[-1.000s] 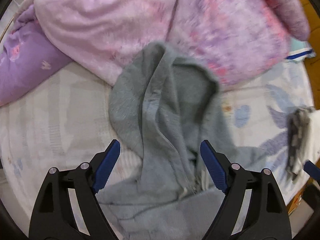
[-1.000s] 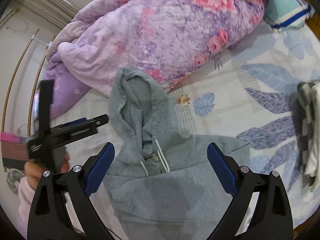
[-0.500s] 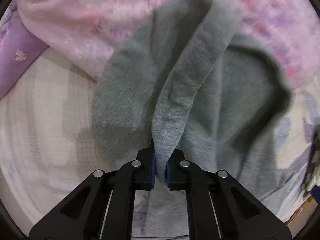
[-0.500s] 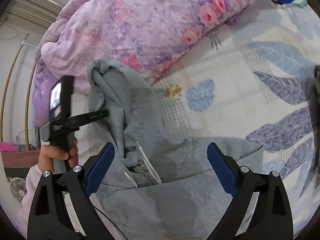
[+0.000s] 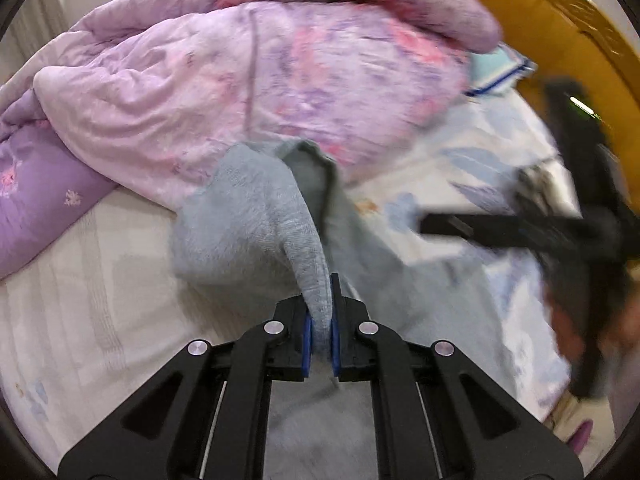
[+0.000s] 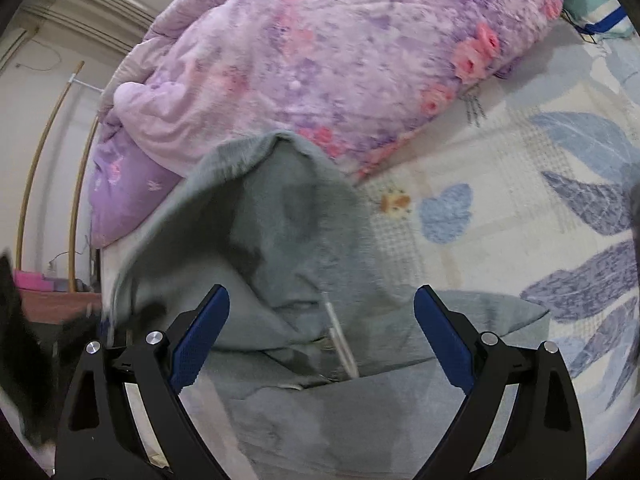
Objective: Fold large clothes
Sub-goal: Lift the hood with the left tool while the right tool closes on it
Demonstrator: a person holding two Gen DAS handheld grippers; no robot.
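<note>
A grey hoodie (image 5: 248,232) lies on the bed with its hood toward the quilt. My left gripper (image 5: 319,340) is shut on a fold of the hood's edge and holds it lifted off the sheet. In the right wrist view the same hoodie (image 6: 304,248) fills the middle, its hood hollow facing up and white drawstrings (image 6: 340,344) at the neck. My right gripper (image 6: 320,328) hangs open just above the collar, nothing between its blue pads. The right gripper also shows blurred in the left wrist view (image 5: 520,228), off to the right of the hood.
A bunched pink and purple floral quilt (image 5: 260,80) lies right behind the hood. A purple pillow (image 5: 36,208) sits at the left. The bedsheet (image 6: 520,200) with blue leaf print stretches right. A teal pillow (image 6: 592,4) and a wooden headboard (image 5: 560,8) are at the far right.
My left gripper went from open over the hoodie to shut on the hood's edge, then rose and pulled it back. The right gripper sank a little toward the collar.
</note>
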